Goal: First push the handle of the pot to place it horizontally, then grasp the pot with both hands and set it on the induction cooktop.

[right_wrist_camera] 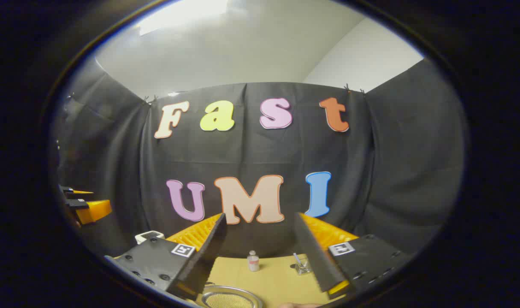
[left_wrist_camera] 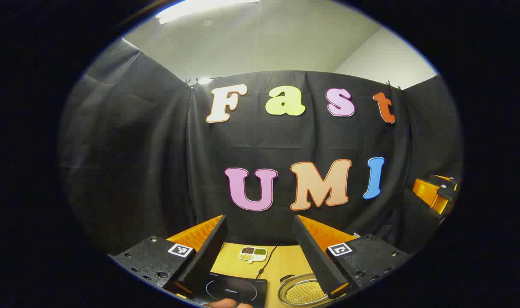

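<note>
In the left gripper view my left gripper (left_wrist_camera: 260,252) stands open high above the table, nothing between its fingers. Below it lies the black induction cooktop (left_wrist_camera: 236,291) on the wooden table (left_wrist_camera: 281,263). To the cooktop's right sits the metal pot (left_wrist_camera: 300,293), its lid shiny and its black handle (left_wrist_camera: 287,278) pointing up-left. In the right gripper view my right gripper (right_wrist_camera: 260,252) is open too, with the pot's rim (right_wrist_camera: 230,299) at the bottom edge below it. The right gripper (left_wrist_camera: 437,194) also appears at the far right of the left gripper view.
A small divided dish of grains (left_wrist_camera: 252,253) sits at the back of the table beside the cooktop's cord (left_wrist_camera: 268,259). In the right gripper view a small bottle (right_wrist_camera: 253,261) and a glass holding a utensil (right_wrist_camera: 302,266) stand near the back wall. The left gripper (right_wrist_camera: 84,205) hangs at the left.
</note>
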Available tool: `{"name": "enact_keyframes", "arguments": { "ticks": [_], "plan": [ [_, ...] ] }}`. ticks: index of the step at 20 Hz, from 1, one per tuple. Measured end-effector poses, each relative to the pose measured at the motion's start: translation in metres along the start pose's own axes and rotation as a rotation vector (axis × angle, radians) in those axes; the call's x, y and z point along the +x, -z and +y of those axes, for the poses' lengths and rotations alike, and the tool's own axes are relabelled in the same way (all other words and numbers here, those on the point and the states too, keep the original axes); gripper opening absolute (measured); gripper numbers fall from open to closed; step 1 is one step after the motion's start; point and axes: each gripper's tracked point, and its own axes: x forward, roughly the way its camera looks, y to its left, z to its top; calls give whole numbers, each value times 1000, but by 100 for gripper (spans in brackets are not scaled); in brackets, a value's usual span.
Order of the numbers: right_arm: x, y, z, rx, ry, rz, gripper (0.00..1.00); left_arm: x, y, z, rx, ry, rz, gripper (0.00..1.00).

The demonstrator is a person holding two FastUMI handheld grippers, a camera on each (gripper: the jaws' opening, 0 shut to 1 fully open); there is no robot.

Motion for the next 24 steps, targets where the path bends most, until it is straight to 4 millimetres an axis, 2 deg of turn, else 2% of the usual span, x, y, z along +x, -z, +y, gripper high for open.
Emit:
{"name": "enact_keyframes", "arguments": {
  "ticks": [2, 5, 6, 8, 9, 14, 22, 23, 24],
  "plan": [
    [0, 3, 2, 8, -9, 9, 65, -2, 0, 1, 2, 0, 1, 99],
    [-5, 14, 4, 37, -20, 55, 63, -5, 1, 1, -3, 4, 4, 99],
    [-6, 10, -1, 48, 7, 52, 63, -5, 2, 2, -2, 4, 5, 99],
    [-4, 14, -7, 57, 15, 56, 27, -6, 2, 4, 12, 0, 8, 99],
    [-9, 16, -8, 63, 16, 68, 15, -5, 5, 5, 18, -1, 10, 99],
    [-14, 22, -18, 66, 32, 90, 15, -8, 4, 4, 11, 7, 9, 99],
    [-30, 27, -16, 85, 12, 93, 15, -12, 5, -2, 15, 26, 10, 99],
    [-18, 28, -23, 87, 52, 83, 9, -13, 6, -3, 14, 30, 9, 99],
    [-23, 21, -21, 93, 36, 65, 2, -13, 6, -3, 14, 32, 9, 99]
  ]
}}
